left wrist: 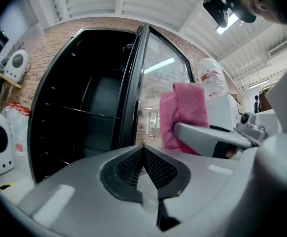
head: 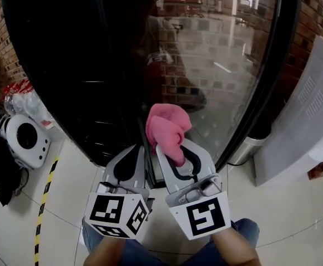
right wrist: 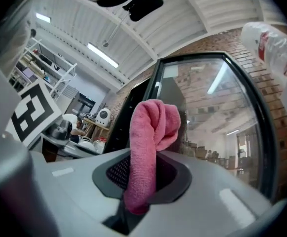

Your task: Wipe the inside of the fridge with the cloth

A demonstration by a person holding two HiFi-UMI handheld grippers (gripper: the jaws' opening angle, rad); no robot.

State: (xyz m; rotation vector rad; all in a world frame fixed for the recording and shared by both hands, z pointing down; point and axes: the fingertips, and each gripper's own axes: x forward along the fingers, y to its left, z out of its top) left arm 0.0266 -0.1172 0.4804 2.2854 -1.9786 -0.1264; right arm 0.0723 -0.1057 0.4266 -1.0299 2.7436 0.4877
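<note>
Clamps a soft pink cloth [right wrist: 151, 132] in the white right gripper [right wrist: 142, 177], with the bunched end above the jaws. Shows the white left gripper [left wrist: 143, 152] pinched together on nothing, just beside. Faces the tall black fridge [head: 67, 54], curved glass door [head: 222, 65] open.

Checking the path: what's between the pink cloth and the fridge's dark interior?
In the left gripper view, the open glass door's black edge stands between them.
</note>
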